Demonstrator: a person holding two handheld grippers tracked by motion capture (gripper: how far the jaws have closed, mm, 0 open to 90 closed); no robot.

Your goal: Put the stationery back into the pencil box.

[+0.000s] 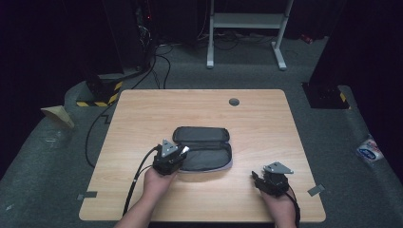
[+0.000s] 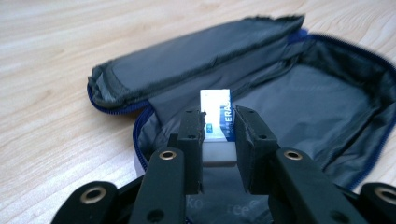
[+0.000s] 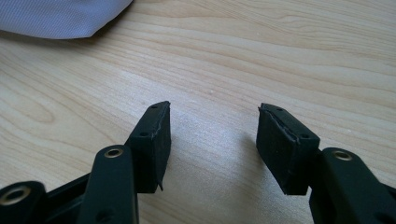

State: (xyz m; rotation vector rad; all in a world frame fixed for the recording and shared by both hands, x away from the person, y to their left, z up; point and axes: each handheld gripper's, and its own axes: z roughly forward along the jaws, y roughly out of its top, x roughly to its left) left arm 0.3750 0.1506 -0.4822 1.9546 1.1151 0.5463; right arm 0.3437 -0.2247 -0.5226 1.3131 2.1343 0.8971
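Observation:
A dark grey pencil case [image 1: 204, 147] with blue zip edging lies unzipped and spread open in the middle of the wooden table [image 1: 142, 109]. My left gripper [image 1: 183, 151] is at the case's left front edge, shut on a white eraser [image 2: 216, 122] in a blue-and-white sleeve, held just above the case's grey lining [image 2: 303, 107]. My right gripper [image 1: 255, 176] rests low over bare table at the front right, open, with nothing between its fingers [image 3: 154, 140]. A corner of the case [image 3: 60, 18] lies at its far left.
A small grey grommet [image 1: 234, 101] sits in the tabletop near the back edge. Beyond the table are a white metal frame [image 1: 247, 28], cables [image 1: 157, 66] on the floor and a yellow-black striped block [image 1: 102, 97] at the left.

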